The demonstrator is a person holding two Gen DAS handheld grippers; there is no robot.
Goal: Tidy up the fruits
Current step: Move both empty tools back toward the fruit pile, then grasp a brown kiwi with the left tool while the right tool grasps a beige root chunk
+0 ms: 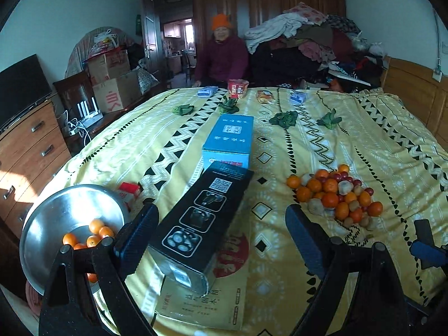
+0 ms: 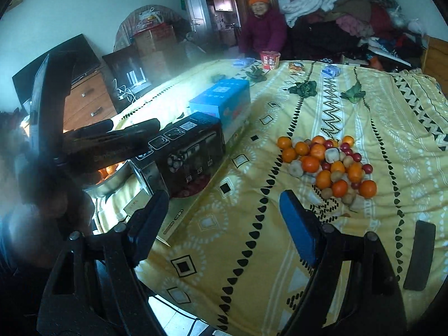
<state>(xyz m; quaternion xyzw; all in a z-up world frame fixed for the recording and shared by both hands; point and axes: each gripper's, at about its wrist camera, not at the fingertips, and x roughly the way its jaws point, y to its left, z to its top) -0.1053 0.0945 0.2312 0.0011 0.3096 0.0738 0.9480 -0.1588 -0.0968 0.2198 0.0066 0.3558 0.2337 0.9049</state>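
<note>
both tools angle down over the bed; left tool and right tool gape wide, empty.

left tool: jaws wide, empty | steel bowl: oranges inside | fruit pile: on bedspread

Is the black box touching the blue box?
Touching. In the right wrist view the black box's far end butts against the blue box's side, with no gap visible.
</note>
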